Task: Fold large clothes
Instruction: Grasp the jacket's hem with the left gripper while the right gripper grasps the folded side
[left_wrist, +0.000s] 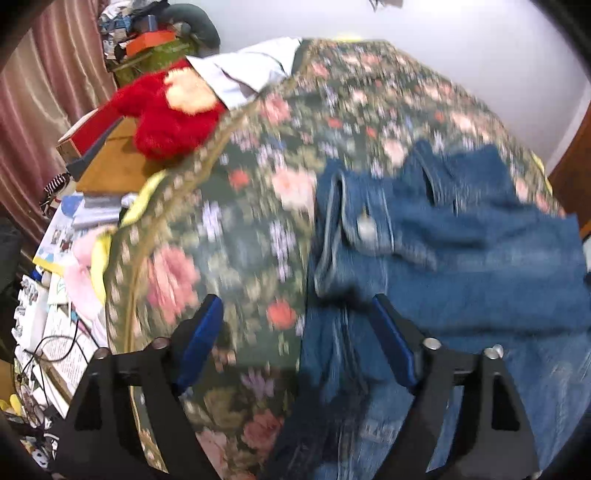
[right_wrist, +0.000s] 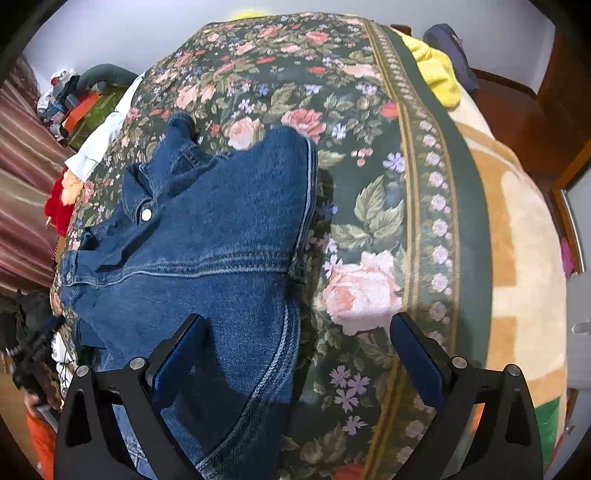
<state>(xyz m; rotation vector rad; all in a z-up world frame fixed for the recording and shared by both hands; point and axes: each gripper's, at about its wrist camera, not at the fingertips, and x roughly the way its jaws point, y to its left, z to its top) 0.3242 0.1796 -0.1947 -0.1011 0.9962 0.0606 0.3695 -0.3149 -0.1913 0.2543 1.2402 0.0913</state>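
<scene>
A blue denim jacket (right_wrist: 207, 236) lies partly folded on a dark floral bedspread (right_wrist: 373, 206); a silver snap button (right_wrist: 147, 214) shows near its collar. In the left wrist view the jacket (left_wrist: 461, 258) fills the right half, blurred by motion. My left gripper (left_wrist: 295, 314) is open and empty, hovering over the jacket's left edge where it meets the bedspread (left_wrist: 236, 236). My right gripper (right_wrist: 297, 332) is open and empty above the jacket's right edge and lower sleeve.
A red plush toy (left_wrist: 170, 118) and a white garment (left_wrist: 243, 70) lie at the bed's far left corner. A cluttered desk (left_wrist: 55, 295) with papers and cables stands left of the bed. A yellow cloth (right_wrist: 436, 70) and a beige blanket (right_wrist: 517, 258) lie on the right.
</scene>
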